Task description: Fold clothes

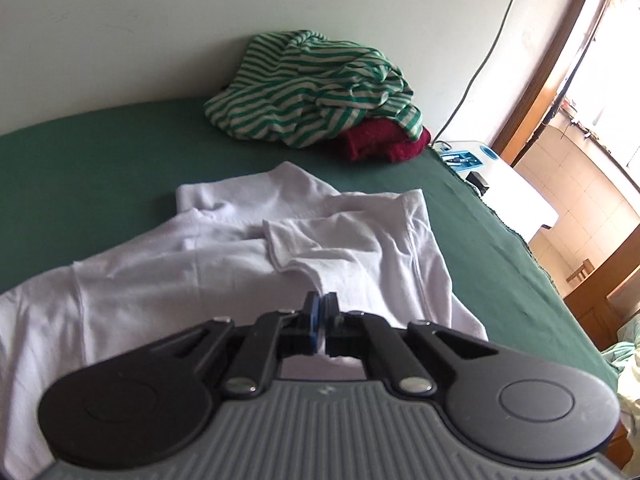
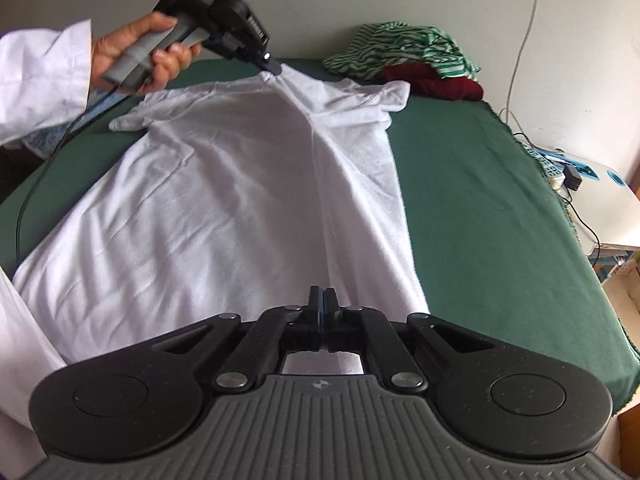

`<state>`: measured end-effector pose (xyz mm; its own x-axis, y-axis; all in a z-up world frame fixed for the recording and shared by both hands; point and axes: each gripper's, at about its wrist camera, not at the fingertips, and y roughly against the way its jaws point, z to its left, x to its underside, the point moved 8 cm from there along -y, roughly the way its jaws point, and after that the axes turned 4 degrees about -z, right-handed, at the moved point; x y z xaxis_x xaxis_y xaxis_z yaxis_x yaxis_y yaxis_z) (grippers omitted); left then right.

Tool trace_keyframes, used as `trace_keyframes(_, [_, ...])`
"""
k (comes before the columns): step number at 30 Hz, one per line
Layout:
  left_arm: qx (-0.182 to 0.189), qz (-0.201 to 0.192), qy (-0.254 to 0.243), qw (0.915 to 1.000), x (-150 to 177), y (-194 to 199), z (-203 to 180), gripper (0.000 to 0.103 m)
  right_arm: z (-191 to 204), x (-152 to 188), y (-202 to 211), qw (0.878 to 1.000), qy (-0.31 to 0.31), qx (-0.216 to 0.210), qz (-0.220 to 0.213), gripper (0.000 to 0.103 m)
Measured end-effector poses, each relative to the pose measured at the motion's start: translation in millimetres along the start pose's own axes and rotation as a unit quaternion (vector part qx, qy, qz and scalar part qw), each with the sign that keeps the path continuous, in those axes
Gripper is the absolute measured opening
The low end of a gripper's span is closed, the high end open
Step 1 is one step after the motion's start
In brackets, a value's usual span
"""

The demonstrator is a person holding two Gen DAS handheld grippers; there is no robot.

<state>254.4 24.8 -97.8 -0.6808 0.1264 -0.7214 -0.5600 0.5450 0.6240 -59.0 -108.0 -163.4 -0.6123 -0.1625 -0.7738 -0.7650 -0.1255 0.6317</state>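
**A:** What did your left cam show?

**B:** My left gripper [image 1: 320,312] was pinched closed on a raised fold of the white shirt [image 1: 200,280], spread on the green bed cover [image 1: 480,220]. The striped top [image 1: 312,92] and a dark red garment [image 1: 380,144] sat crumpled by the wall, probably waiting.

**A:** And the right?

**B:** My right gripper [image 2: 323,300] was clamped closed on the near end. I think we held both ends of that crease taut so the shirt would fold straight.

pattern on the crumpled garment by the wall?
Green and white stripes on the crumpled garment, clearest in the left wrist view.
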Motion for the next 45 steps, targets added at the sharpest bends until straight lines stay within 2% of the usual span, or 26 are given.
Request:
trace_keyframes(2, [-0.003,0.007,-0.008,0.9999,5,-4,-2,0.000,3,3,2,1.000,0.016,0.010,0.002,0.019])
trace_keyframes(3, [-0.003,0.010,-0.009,0.9999,7,-5,-3,0.000,2,6,3,0.999,0.029,0.020,0.004,0.021])
trace_keyframes(8, [0.002,0.017,-0.005,0.9998,17,-11,-6,0.000,-5,16,5,0.997,0.053,0.049,0.022,0.020])
trace_keyframes(10, [-0.001,0.020,-0.004,0.9998,19,-13,-6,0.000,-7,20,1,0.997,0.046,0.049,0.032,0.016])
trace_keyframes(12, [-0.006,0.022,-0.005,0.9997,20,-14,-4,0.000,-7,17,3,0.998,0.029,0.040,0.034,0.000])
trace_keyframes(17, [-0.004,0.019,0.004,0.9998,19,-8,1,0.000,11,4,19,1.000,-0.003,-0.016,0.013,0.000])
trace_keyframes(21, [-0.016,0.024,0.000,0.9996,24,-11,5,0.000,17,15,18,0.999,-0.008,-0.030,0.027,0.001])
trace_keyframes(23, [-0.022,0.030,-0.003,0.9993,28,-15,7,0.000,20,21,18,0.999,-0.010,-0.037,0.034,0.008])
trace_keyframes(25, [-0.031,0.039,-0.015,0.9987,35,-21,8,0.000,23,26,18,0.998,-0.012,-0.043,0.040,0.011])
trace_keyframes(27, [-0.033,0.041,-0.016,0.9985,38,-25,10,0.000,15,28,29,0.998,-0.032,-0.039,0.036,0.014])
trace_keyframes(28, [-0.033,0.040,-0.014,0.9985,39,-26,10,0.000,8,31,32,0.998,-0.045,-0.028,0.037,0.020])
trace_keyframes(29, [-0.033,0.040,-0.011,0.9986,39,-27,11,0.000,4,35,32,0.997,-0.058,-0.020,0.042,0.021])
trace_keyframes(34, [-0.037,0.047,-0.012,0.9981,45,-33,12,0.000,-6,54,20,0.990,-0.121,-0.002,0.068,0.021])
trace_keyframes(37, [-0.036,0.047,-0.006,0.9982,46,-30,12,0.000,-1,58,20,0.986,-0.130,-0.023,0.101,0.021])
trace_keyframes(39, [-0.035,0.046,-0.009,0.9983,48,-27,10,0.000,-3,49,27,0.988,-0.105,-0.026,0.107,0.021])
trace_keyframes(42, [-0.028,0.039,-0.013,0.9988,50,-21,5,0.000,-22,2,39,0.993,-0.105,-0.035,0.046,0.021])
trace_keyframes(45, [-0.026,0.024,-0.017,0.9992,49,-14,2,0.000,-54,-54,28,0.994,-0.105,-0.024,0.008,0.027])
